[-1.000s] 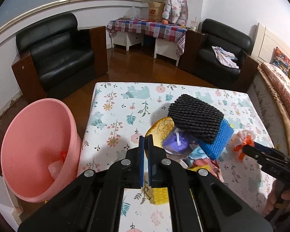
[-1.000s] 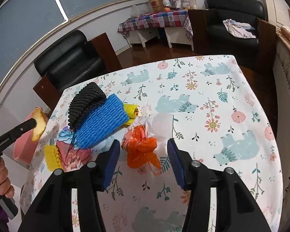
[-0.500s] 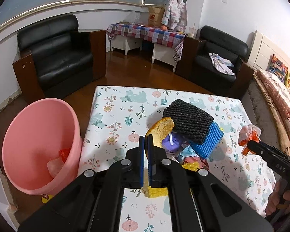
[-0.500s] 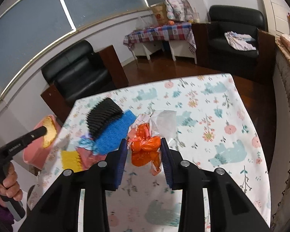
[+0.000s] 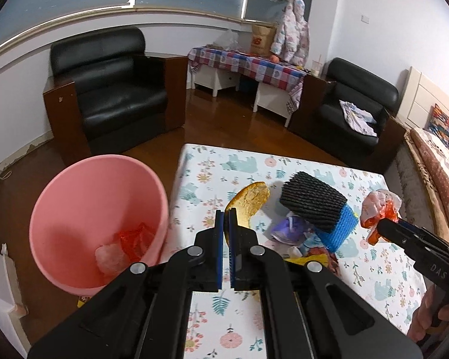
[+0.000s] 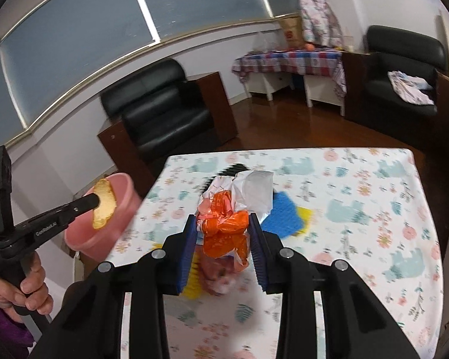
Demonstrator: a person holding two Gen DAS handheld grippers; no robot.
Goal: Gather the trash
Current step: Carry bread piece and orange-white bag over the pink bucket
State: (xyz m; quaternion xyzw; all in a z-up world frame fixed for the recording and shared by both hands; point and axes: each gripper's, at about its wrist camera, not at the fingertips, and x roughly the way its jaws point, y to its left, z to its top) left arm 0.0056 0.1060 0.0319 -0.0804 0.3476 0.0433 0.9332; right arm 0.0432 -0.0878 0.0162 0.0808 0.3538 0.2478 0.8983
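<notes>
My left gripper [image 5: 227, 218] is shut on a yellow-orange peel [image 5: 250, 202] and holds it above the table's left side, near the pink bin [image 5: 74, 179]; it also shows in the right wrist view [image 6: 97, 201] with the peel [image 6: 104, 203]. My right gripper [image 6: 221, 227] is shut on an orange and white plastic bag wad [image 6: 226, 233], lifted above the table; the wad also shows in the left wrist view [image 5: 380, 209]. The bin holds red and white scraps [image 5: 125, 245].
On the floral tablecloth [image 5: 218, 167] lie a black foam net [image 5: 312, 203], a blue foam net [image 5: 339, 230], a purple wrapper [image 5: 290, 227] and a yellow piece [image 5: 308, 258]. Black armchairs [image 5: 113, 89] and a checked side table [image 5: 248, 62] stand behind.
My right gripper closed on the orange bag wad and lifted it off the table. My left gripper rose and shifted left toward the pink bin with the peel.
</notes>
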